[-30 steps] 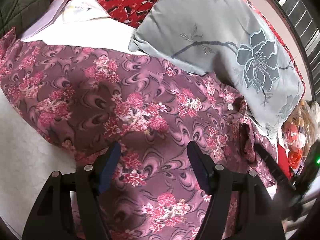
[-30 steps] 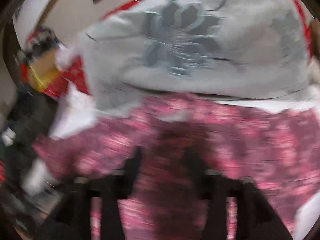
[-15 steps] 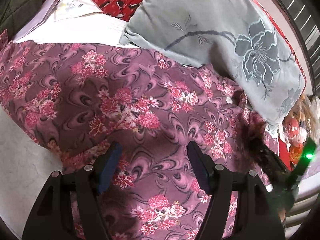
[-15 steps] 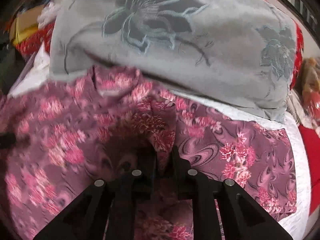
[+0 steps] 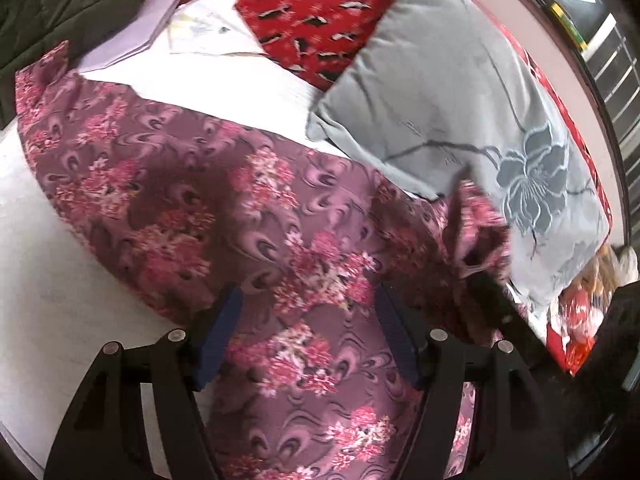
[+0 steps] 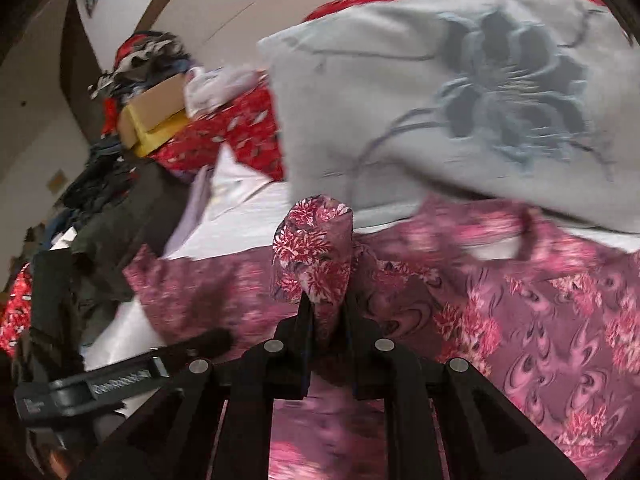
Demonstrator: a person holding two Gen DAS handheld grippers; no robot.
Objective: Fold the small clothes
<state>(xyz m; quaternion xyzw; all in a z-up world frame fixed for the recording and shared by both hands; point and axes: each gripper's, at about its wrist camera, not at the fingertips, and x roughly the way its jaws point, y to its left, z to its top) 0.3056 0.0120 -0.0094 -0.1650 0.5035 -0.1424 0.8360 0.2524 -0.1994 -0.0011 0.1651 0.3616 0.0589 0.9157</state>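
Right gripper (image 6: 326,300) pinches floral garment (image 6: 312,248) fold.

A grey pillow (image 5: 460,120) with a dark embroidered flower lies on the white bed sheet (image 5: 240,76). Behind the pillow sits a red patterned cushion (image 5: 312,12) (white and black marks on red). Beside the cushion, folded white papers (image 5: 160,28) rest on the sheet. A dark green garment (image 5: 52,4) occupies the far corner. In the right wrist view, a cardboard box (image 6: 156,110) sits on top of the red cushion, with a pile of mixed clothes (image 6: 140,56) stacked behind it against the pale wall (image 6: 40,128).
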